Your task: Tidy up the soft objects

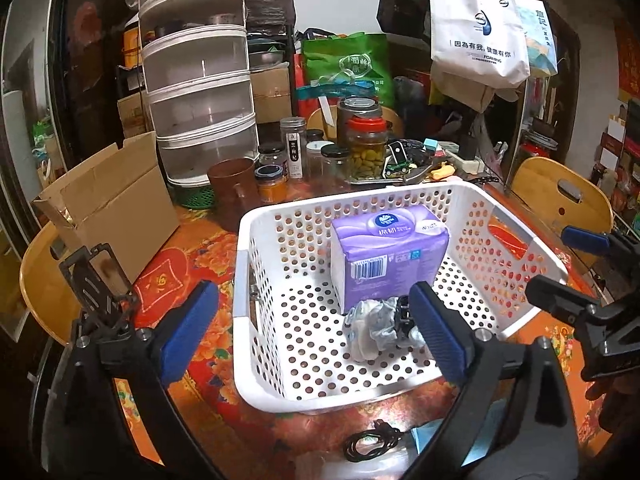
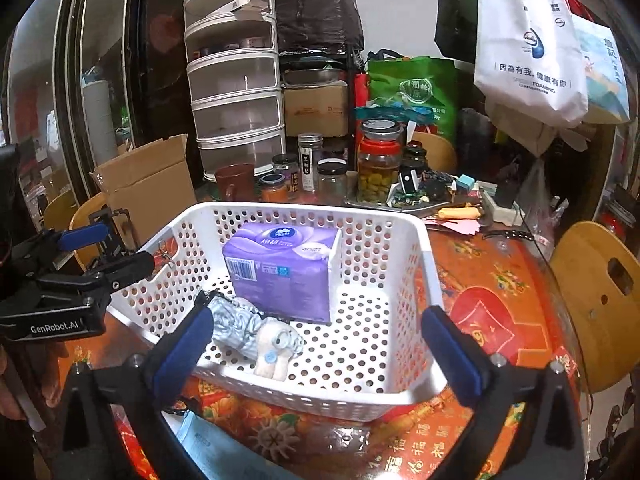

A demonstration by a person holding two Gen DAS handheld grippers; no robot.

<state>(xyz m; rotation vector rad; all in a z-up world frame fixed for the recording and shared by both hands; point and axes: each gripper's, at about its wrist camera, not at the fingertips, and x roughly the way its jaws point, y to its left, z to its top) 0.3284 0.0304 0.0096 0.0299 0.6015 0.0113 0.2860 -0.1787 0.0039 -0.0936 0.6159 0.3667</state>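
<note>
One white perforated basket (image 2: 404,236) sits ahead of the two grippers. Inside it are one purple tissue pack (image 2: 280,268) and one small soft toy (image 2: 256,334). Beyond stand several glass jars (image 2: 378,164) and one cardboard box (image 2: 148,184).

Cluttered home dining area: round table (image 1: 192,264) under a floral cover, pickle jars (image 1: 366,148), stacked food covers (image 1: 200,80), tote bags (image 1: 476,24) hung above, wooden chairs (image 2: 600,296).

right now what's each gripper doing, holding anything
left gripper: open, holding nothing, jaws over the white basket.
right gripper: open, holding nothing, over the same basket.
</note>
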